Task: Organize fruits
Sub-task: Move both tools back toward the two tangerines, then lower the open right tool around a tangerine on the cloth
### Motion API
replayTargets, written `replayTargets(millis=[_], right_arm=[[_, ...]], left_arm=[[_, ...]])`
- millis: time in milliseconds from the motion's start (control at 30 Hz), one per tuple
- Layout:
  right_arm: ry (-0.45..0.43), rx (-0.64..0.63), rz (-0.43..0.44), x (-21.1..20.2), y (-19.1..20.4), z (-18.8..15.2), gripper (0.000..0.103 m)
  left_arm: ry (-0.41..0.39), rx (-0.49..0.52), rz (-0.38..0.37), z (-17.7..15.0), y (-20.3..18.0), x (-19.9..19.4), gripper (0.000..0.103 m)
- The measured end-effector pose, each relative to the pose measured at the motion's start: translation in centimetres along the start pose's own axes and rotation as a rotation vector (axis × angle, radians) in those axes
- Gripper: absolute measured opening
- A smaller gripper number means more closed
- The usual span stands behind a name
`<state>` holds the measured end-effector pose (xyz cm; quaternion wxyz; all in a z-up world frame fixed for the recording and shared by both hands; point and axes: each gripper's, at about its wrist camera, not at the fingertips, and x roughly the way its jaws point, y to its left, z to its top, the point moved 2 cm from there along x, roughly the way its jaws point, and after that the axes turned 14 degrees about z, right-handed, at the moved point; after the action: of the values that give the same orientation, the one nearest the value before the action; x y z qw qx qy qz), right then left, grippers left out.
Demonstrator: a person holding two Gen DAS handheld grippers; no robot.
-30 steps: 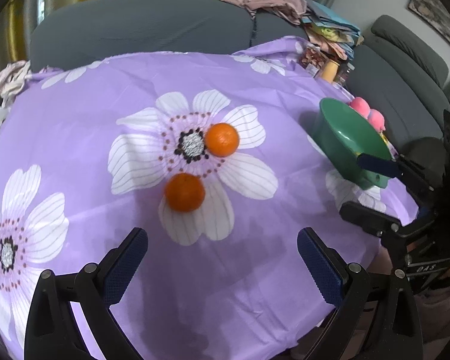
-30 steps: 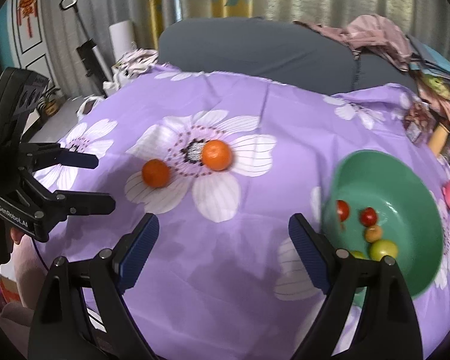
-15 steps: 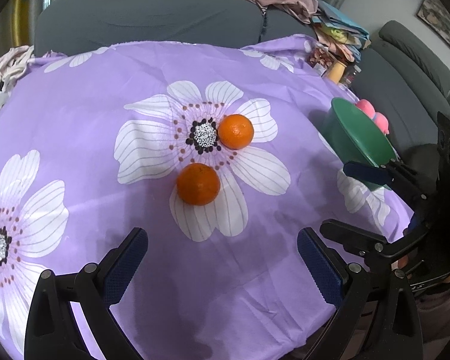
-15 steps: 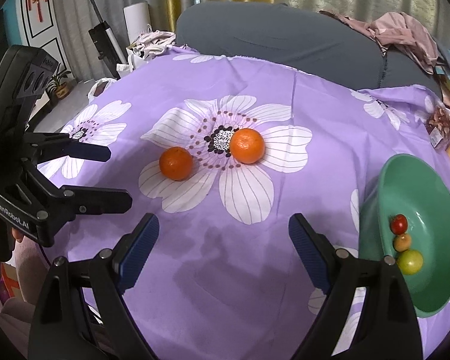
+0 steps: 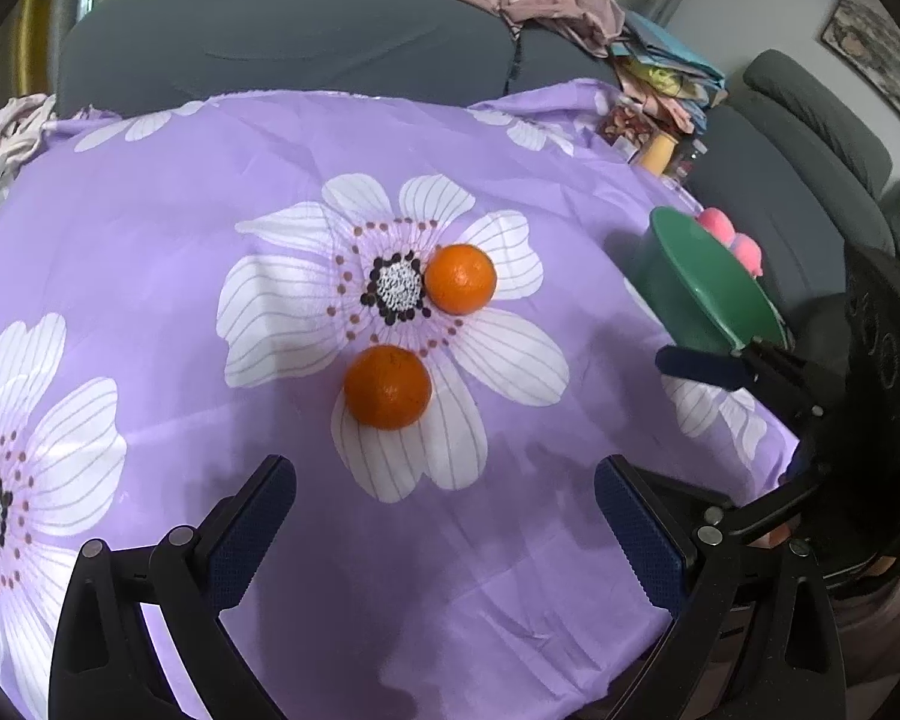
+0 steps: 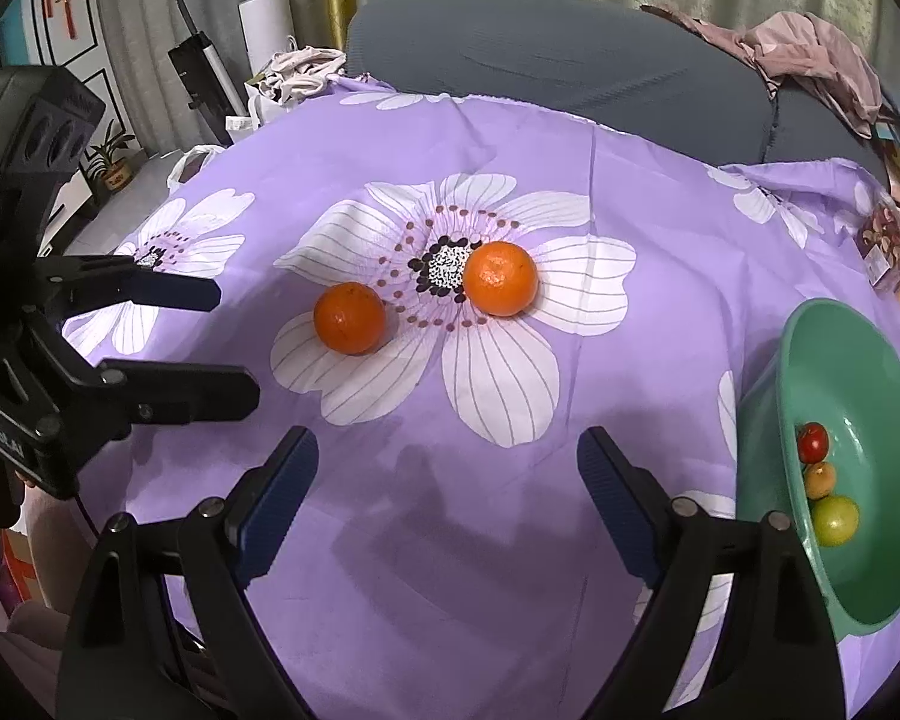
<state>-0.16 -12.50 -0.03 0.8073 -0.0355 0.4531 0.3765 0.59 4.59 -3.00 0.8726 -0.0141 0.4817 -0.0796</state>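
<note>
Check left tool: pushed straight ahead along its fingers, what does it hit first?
Probably the nearer round orange tangerine, which sits ahead of the open left tool, slightly left of centre. Only purple floral cloth lies between; depth is uncertain.

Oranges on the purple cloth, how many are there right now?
2. One orange sits just right of the flower's dark centre; the other orange lies on a lower-left petal. Neither is in the green bowl, though its wall may hide more fruit.
</note>
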Motion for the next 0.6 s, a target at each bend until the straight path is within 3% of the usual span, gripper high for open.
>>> replayTargets(millis=[600], right_arm=[[0.011, 0.034, 0.036, 2.0, 1.1, 0.5, 0.089]], left_arm=[[-0.017, 0.049, -0.026, 1.3, 0.4, 0.0, 0.099]])
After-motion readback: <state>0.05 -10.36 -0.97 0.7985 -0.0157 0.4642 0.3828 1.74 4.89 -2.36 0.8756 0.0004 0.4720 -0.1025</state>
